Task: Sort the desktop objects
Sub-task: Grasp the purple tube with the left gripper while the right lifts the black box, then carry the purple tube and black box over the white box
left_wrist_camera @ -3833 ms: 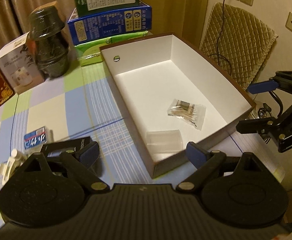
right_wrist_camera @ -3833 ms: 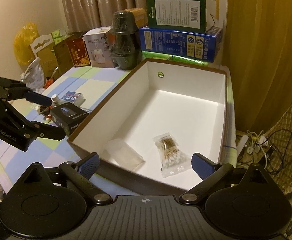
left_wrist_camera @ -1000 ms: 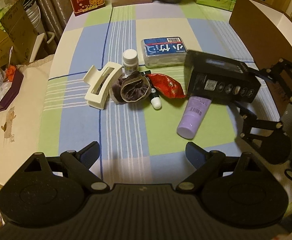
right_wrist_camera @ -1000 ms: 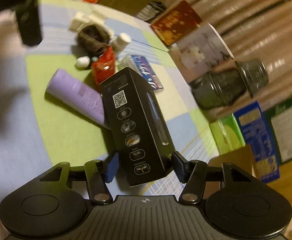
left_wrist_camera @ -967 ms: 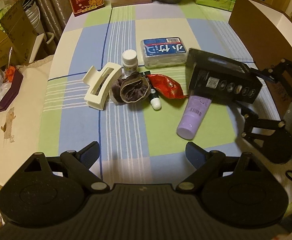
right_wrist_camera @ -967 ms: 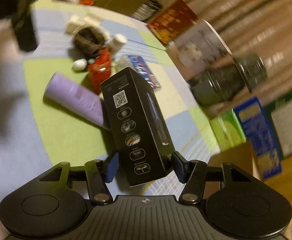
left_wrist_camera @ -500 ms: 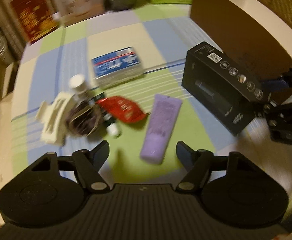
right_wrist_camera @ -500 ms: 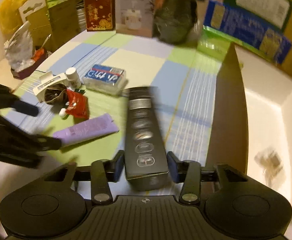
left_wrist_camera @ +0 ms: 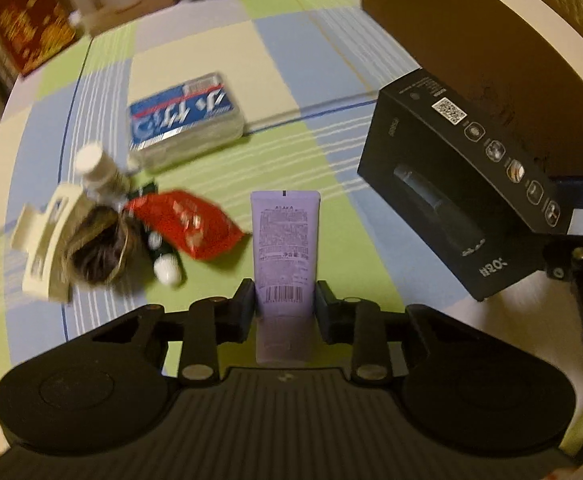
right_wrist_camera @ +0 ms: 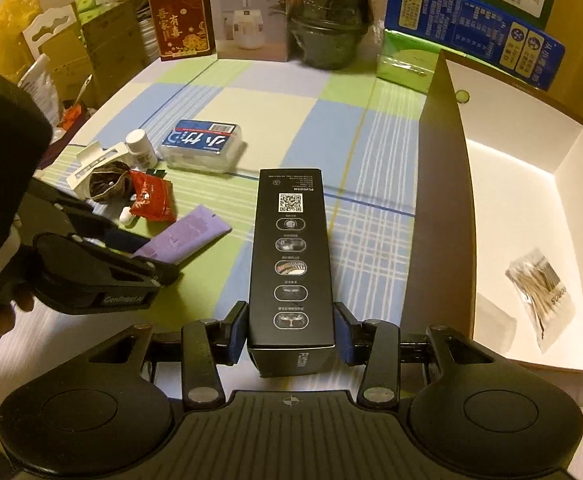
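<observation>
A purple tube point(left_wrist_camera: 285, 240) lies on the checked tablecloth. My left gripper point(left_wrist_camera: 286, 304) is closing on its lower end, with a pad against each side. From the right wrist view the left gripper point(right_wrist_camera: 151, 256) is low over the purple tube point(right_wrist_camera: 189, 236). My right gripper point(right_wrist_camera: 290, 332) is shut on the near end of a long black box point(right_wrist_camera: 291, 248), held off the table. The black box point(left_wrist_camera: 459, 184) hangs in front of the brown storage box point(left_wrist_camera: 471, 40). That storage box point(right_wrist_camera: 531, 152) has a white inside and holds a cotton swab packet point(right_wrist_camera: 541, 288) and a clear lid point(right_wrist_camera: 495, 316).
Left of the tube lie a red packet point(left_wrist_camera: 187, 228), a brown scrunchie point(left_wrist_camera: 95, 248), a cream hair claw point(left_wrist_camera: 43, 248), a white pill bottle point(left_wrist_camera: 91, 164) and a blue-labelled clear case point(left_wrist_camera: 183, 120). Cartons and a dark jar point(right_wrist_camera: 331, 20) line the table's far edge.
My left gripper has come down over the purple tube and its jaws have closed onto it. The right gripper has lifted and rolled the black box, which now points away beside the storage box.
</observation>
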Available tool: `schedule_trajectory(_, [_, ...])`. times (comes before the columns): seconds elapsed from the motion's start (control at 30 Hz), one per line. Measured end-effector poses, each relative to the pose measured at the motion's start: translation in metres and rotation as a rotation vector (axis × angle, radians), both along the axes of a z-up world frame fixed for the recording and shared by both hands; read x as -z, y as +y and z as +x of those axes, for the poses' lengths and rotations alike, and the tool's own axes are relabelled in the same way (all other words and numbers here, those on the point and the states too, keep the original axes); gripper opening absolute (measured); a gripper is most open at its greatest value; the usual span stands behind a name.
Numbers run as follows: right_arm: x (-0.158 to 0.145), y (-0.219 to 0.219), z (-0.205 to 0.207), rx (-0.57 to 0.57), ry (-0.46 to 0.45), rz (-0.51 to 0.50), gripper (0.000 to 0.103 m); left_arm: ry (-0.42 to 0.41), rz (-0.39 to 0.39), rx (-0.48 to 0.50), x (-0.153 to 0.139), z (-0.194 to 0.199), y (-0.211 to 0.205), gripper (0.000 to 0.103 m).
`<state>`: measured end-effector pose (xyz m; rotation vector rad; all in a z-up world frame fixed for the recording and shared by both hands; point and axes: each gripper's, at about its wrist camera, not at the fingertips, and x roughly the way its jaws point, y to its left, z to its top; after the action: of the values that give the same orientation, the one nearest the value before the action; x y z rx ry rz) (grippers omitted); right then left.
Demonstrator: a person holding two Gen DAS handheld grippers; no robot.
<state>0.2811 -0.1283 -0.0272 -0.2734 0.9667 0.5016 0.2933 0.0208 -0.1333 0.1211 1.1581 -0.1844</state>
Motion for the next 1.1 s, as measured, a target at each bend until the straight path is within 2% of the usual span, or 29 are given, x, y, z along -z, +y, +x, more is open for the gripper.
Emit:
schedule_trajectory(0.1, [0.001, 0.002, 0.002, -0.01, -0.006, 0.002, 0.044, 0.043, -0.024, -0.067, -0.002, -0.015, 0.005, 0.027])
schedule_trajectory(0.23, [0.005, 0.004, 0.006, -0.022, -0.006, -0.011, 0.047, 0.073, -0.054, -0.108, -0.004, -0.032, 0.011, 0.027])
schedule_trajectory(0.4, [0.008, 0.011, 0.017, -0.041, -0.009, -0.031, 0.049, 0.055, -0.046, -0.094, -0.002, -0.025, 0.011, 0.033])
schedule_trajectory(0.6, [0.012, 0.018, 0.03, -0.05, -0.017, -0.054, 0.054, 0.02, 0.006, -0.053, 0.0, -0.02, -0.002, 0.033])
schedule_trajectory(0.7, [0.016, 0.02, 0.034, -0.055, -0.028, -0.069, 0.055, 0.017, 0.007, -0.058, 0.001, -0.021, -0.002, 0.032])
schedule_trajectory(0.77, [0.019, 0.022, 0.031, -0.076, -0.039, -0.077, 0.052, 0.018, 0.007, -0.063, 0.001, -0.023, -0.002, 0.03])
schedule_trajectory(0.8, [0.02, 0.023, 0.029, -0.09, -0.036, -0.078, 0.043, 0.021, 0.008, -0.063, 0.0, -0.024, -0.002, 0.03])
schedule_trajectory(0.9, [0.019, 0.023, 0.021, -0.115, -0.038, -0.079, 0.041, 0.031, 0.002, -0.066, -0.001, -0.029, -0.001, 0.03])
schedule_trajectory(1.1, [0.008, 0.016, 0.005, -0.136, -0.022, -0.015, 0.041, 0.025, -0.01, -0.077, -0.009, -0.041, -0.001, 0.03])
